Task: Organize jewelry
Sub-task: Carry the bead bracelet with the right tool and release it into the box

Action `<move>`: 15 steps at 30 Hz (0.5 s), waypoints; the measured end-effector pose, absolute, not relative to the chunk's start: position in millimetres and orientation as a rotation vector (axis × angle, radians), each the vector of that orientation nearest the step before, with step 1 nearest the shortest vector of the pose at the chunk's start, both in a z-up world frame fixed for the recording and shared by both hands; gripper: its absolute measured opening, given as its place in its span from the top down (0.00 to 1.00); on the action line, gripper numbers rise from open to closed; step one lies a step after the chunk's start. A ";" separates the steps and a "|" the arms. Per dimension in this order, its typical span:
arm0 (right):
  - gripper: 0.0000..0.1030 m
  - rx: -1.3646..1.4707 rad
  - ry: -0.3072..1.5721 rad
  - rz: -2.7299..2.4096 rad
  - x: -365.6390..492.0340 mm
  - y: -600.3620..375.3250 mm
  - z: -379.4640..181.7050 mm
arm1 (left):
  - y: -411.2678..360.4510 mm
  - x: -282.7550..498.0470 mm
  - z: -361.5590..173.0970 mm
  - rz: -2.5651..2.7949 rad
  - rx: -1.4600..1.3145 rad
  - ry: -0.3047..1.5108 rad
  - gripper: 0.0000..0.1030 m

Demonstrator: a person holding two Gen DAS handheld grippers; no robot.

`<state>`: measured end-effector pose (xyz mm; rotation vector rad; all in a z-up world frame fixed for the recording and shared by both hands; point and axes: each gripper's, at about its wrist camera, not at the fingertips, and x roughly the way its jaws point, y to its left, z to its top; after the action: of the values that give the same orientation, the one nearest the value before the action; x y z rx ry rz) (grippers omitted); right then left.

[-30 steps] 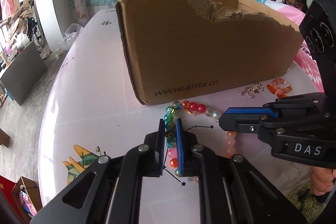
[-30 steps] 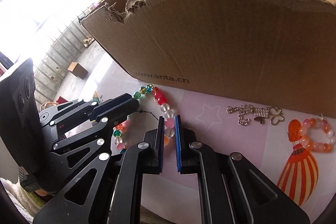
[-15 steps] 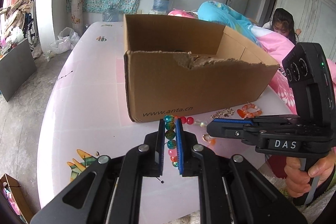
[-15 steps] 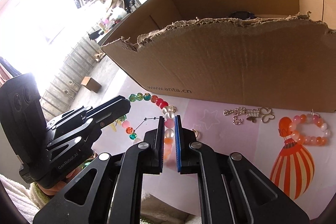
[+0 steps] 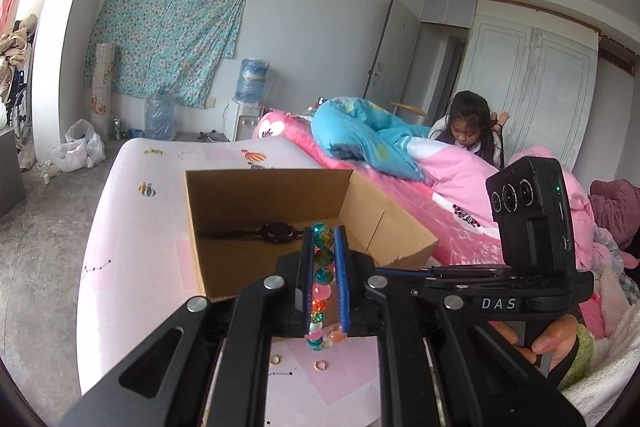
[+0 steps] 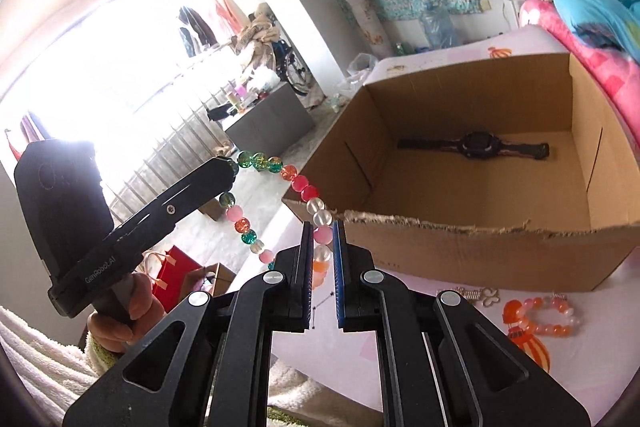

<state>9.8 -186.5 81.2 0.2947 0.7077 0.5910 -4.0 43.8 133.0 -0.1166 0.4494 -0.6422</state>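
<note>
A multicolour bead necklace [image 6: 280, 169] hangs in the air between both grippers, above the near wall of an open cardboard box [image 6: 480, 243]. My left gripper [image 5: 324, 239] is shut on its green and pink beads [image 5: 323, 259]. My right gripper [image 6: 322, 227] is shut on its white and pink beads [image 6: 320, 215]. The left gripper also shows in the right wrist view [image 6: 230, 167]. A black wristwatch [image 6: 476, 145] lies on the box floor; it also shows in the left wrist view [image 5: 276, 231].
A pink bead bracelet [image 6: 548, 317] and a silver chain with charms [image 6: 480, 294] lie on the pink table [image 5: 132, 227] by the box. Small loose pieces [image 5: 320, 365] lie on the table below. A bed with a person [image 5: 468, 131] is at the right.
Both grippers have risen from the table with the necklace held between them, from beside the box front to above its rim. The box interior and watch have come into view.
</note>
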 end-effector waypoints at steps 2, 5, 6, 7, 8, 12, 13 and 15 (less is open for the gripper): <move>0.93 0.280 0.677 0.578 20.5 -185.5 93.6 | 40.8 7.7 146.4 -0.645 -0.115 0.430 0.91; 0.93 0.281 0.659 0.565 40.9 -186.4 101.7 | 30.5 29.3 157.3 -0.623 -0.084 0.421 0.91; 0.93 0.287 0.664 0.564 50.2 -187.0 101.4 | 26.4 37.8 157.7 -0.617 -0.074 0.427 0.91; 0.93 0.292 0.678 0.551 59.5 -187.5 99.4 | 22.2 47.0 156.9 -0.608 -0.061 0.440 0.91; 0.93 0.292 0.700 0.537 69.5 -186.6 93.9 | 17.8 55.6 154.9 -0.595 -0.047 0.460 0.91; 0.93 0.275 0.818 0.481 106.0 -183.2 71.9 | 5.0 89.7 130.3 -0.529 0.008 0.576 0.91; 0.93 0.274 0.847 0.469 111.7 -182.6 65.9 | 1.5 97.3 124.7 -0.511 0.025 0.603 0.91; 0.93 0.273 0.897 0.460 128.1 -179.8 56.4 | -4.9 110.5 110.8 -0.477 0.055 0.642 0.91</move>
<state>128.1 -179.8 56.4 0.2725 0.8970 0.4599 110.5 -4.9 110.8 0.0549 0.6422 -0.4774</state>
